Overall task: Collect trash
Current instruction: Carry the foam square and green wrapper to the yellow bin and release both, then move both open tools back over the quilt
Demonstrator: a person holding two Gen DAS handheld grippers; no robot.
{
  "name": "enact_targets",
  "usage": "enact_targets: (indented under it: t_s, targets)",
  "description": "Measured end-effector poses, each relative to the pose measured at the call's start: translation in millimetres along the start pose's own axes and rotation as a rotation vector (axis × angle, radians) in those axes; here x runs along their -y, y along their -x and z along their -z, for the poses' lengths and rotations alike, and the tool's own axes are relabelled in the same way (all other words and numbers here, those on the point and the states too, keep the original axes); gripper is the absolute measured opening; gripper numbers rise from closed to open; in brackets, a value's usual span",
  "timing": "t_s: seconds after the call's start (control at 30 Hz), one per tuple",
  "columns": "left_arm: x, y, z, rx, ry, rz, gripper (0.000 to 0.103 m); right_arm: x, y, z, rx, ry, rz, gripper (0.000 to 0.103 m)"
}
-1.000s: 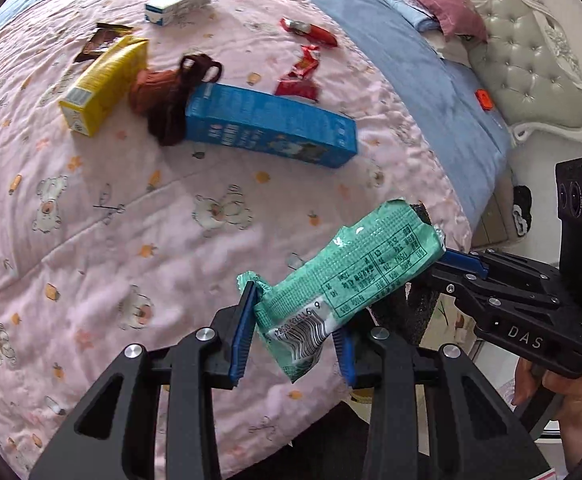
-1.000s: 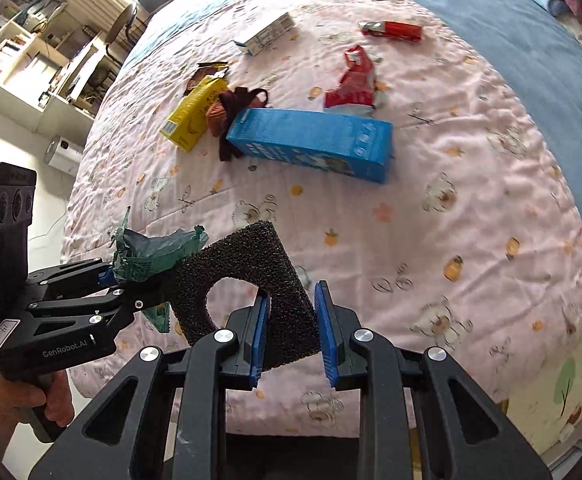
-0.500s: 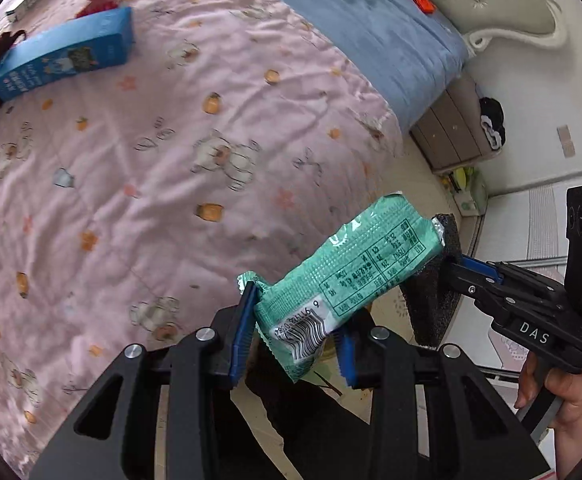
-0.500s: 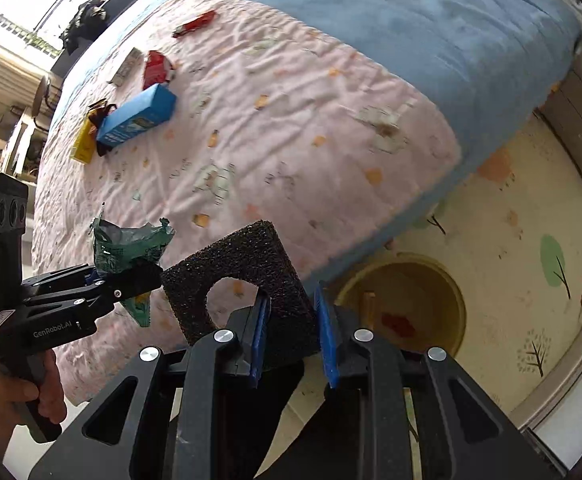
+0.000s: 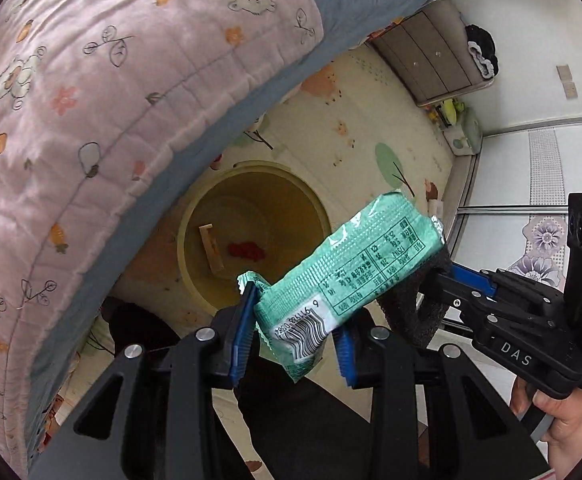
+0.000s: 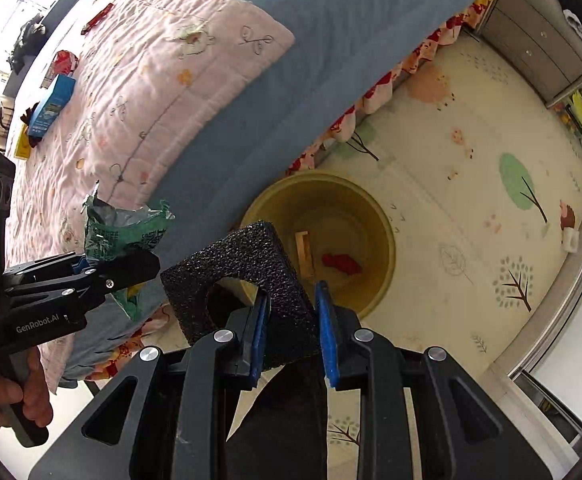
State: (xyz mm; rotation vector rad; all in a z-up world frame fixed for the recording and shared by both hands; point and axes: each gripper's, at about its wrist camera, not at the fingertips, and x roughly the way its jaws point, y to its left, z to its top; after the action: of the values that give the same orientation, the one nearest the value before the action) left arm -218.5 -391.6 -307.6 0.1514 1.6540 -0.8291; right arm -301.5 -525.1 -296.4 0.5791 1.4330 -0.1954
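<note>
Crinkled green wrapper [image 5: 343, 276], barcode end down, clamped in left tongs [image 5: 291, 328] at lower centre; right tongs [image 6: 291, 324] pinch black holed foam [image 6: 247, 276]

Black gripper [image 5: 295, 336], blue pads, silver screws

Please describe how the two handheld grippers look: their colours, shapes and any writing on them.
Both grippers are black, with angular fingers held by round silver bolts and ending in ribbed blue pads. The left gripper shows white lettering "GenRobot.AI" on its side in the right wrist view. The right gripper shows "DAS" in the left wrist view. Each has a boxy black block with round holes above a pistol-style handle. No sleeves or cables show.
</note>
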Motion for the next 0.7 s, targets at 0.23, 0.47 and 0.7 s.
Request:
enact_targets:
  t_s: [0.23, 0.47, 0.7]
  targets:
    - [13.2, -14.0, -7.9, -0.034, -0.023, -0.008, 0.056, 14.7, -5.1, 0.1, -0.01, 0.011, 0.041, 0.053]
    - [18.6, -18.9, -8.8, -0.061, -0.079, -0.025, 0.078, 24.2, -8.9, 6.5, -0.019, 0.003, 0.048, 0.055]
    - [8.9, -11.1, -2.4, -0.04, -0.05, -0.03, 0.078, 18.4, -5.6, 2.0, -0.013, -0.004, 0.031, 0.054]
